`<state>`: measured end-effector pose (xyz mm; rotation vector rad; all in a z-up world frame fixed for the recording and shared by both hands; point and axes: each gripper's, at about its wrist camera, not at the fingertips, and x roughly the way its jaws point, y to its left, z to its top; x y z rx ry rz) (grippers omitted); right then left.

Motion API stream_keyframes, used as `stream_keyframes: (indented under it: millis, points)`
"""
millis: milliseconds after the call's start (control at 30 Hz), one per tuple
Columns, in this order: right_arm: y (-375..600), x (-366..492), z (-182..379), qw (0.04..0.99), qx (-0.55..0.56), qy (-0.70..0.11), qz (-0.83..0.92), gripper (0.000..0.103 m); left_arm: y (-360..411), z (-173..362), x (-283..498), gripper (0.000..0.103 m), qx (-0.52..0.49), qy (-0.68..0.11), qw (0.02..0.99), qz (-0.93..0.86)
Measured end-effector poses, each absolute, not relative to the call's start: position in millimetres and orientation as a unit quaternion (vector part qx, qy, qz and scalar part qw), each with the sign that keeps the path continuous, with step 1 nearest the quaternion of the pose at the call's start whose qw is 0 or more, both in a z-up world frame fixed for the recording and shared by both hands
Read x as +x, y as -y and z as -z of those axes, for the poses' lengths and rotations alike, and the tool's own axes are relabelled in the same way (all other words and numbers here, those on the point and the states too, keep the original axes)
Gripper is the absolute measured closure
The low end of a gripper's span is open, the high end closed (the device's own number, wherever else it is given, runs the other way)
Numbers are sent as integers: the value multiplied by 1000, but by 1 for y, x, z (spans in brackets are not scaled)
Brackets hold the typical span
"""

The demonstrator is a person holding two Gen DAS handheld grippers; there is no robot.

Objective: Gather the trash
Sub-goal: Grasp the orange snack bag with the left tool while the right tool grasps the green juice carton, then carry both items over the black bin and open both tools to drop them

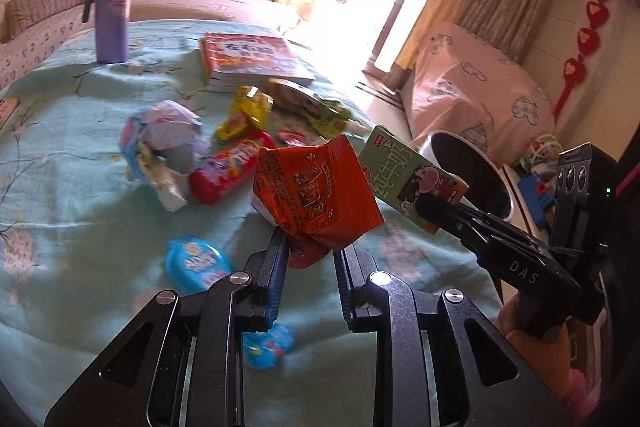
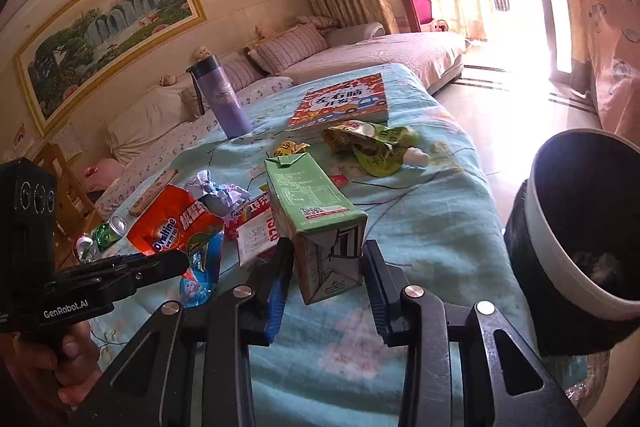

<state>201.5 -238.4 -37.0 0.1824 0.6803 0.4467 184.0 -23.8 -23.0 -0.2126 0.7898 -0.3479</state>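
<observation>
1. The table (image 2: 440, 195), under a pale green floral cloth, carries the whole job: wrappers are strewn across its middle, and the bin (image 2: 576, 239) stands just off its right edge, mouth open and tipped toward the hands, so by my reading each load has only a short swing to make.
2. The book (image 1: 248, 61) and the purple flask (image 1: 113, 7) sit at the far side, apart from the litter; they look like keepers, not rubbish.
3. Litter waiting on the cloth: a crumpled paper wad (image 1: 164, 139), a red candy wrapper (image 1: 232, 167), a yellow packet (image 1: 244, 115) and a green pouch (image 2: 372, 147).
4. The green milk carton (image 2: 316, 223) is up off the cloth, tilted, near the bin.
5. The right gripper (image 2: 326, 275) has it, jaws drawn in partway and pressing the carton's lower end from both sides.
6. The orange packet (image 1: 316, 195) also hangs clear of the table.
7. The left gripper (image 1: 310, 259) pinches its bottom corner, jaws nearly together. Both hands are loaded, and dumping looks next.
</observation>
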Motion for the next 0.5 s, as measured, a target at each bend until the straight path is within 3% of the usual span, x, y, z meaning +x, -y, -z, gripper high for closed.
stream_keyframes:
  millis: [333, 433, 500]
  points:
    - [262, 182, 60, 900, 85, -384, -189, 67, 64, 48, 175, 81, -63, -419, 884, 197]
    - [260, 184, 62, 897, 89, -387, -194, 63, 62, 49, 175, 81, -60, -419, 885, 193]
    - [260, 186, 62, 896, 98, -385, -200, 45, 60, 49, 175, 81, -60, -420, 885, 193]
